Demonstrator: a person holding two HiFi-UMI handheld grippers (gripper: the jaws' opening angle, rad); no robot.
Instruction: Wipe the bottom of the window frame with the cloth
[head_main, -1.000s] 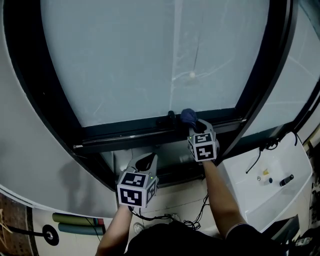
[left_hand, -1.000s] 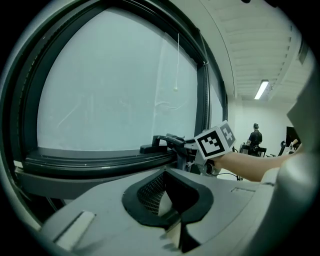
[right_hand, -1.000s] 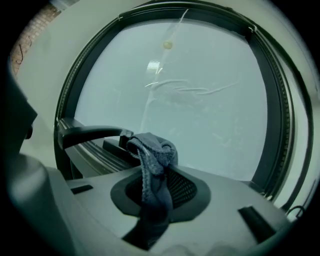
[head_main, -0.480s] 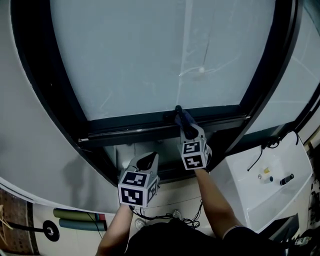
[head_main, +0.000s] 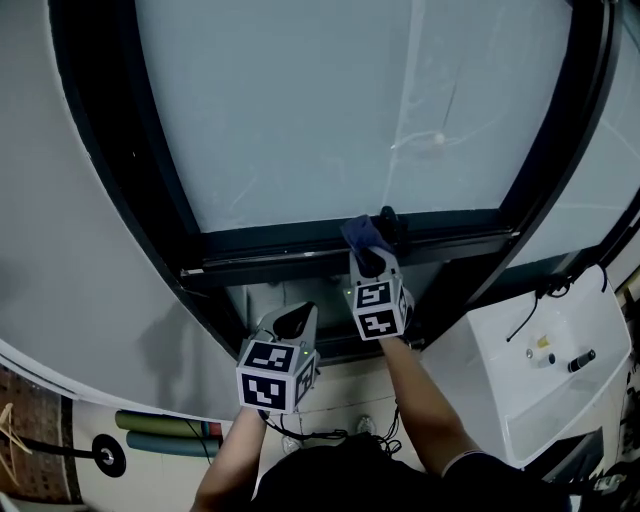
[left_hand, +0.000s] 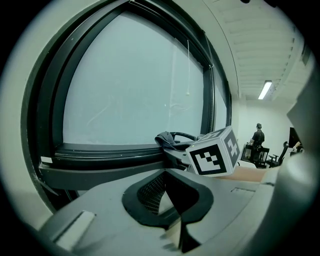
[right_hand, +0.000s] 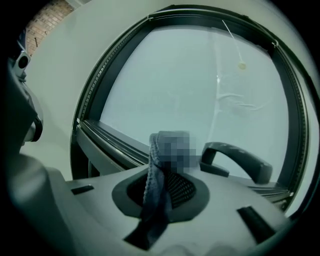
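Observation:
The dark blue cloth (head_main: 362, 235) lies bunched on the bottom rail of the black window frame (head_main: 270, 250), just left of the window handle (head_main: 388, 215). My right gripper (head_main: 370, 256) has its jaws closing on the cloth, and its pads pinch the fabric. In the right gripper view the cloth (right_hand: 159, 167) stands up out of the gripper (right_hand: 161, 192), with the rail (right_hand: 110, 137) beyond. My left gripper (head_main: 292, 320) hangs lower, below the sill and apart from the frame, shut with nothing in it (left_hand: 167, 195). It looks up at the cloth (left_hand: 165, 139).
A curved black handle (right_hand: 235, 155) sticks out of the frame just right of the cloth. A white unit (head_main: 540, 385) with small items and cables stands at the lower right. Rolled mats (head_main: 165, 432) lie on the floor at the lower left. A person (left_hand: 258, 135) stands far off.
My right gripper has slid the cloth leftward along the bottom rail, from right of the handle to left of it. The left gripper has stayed put.

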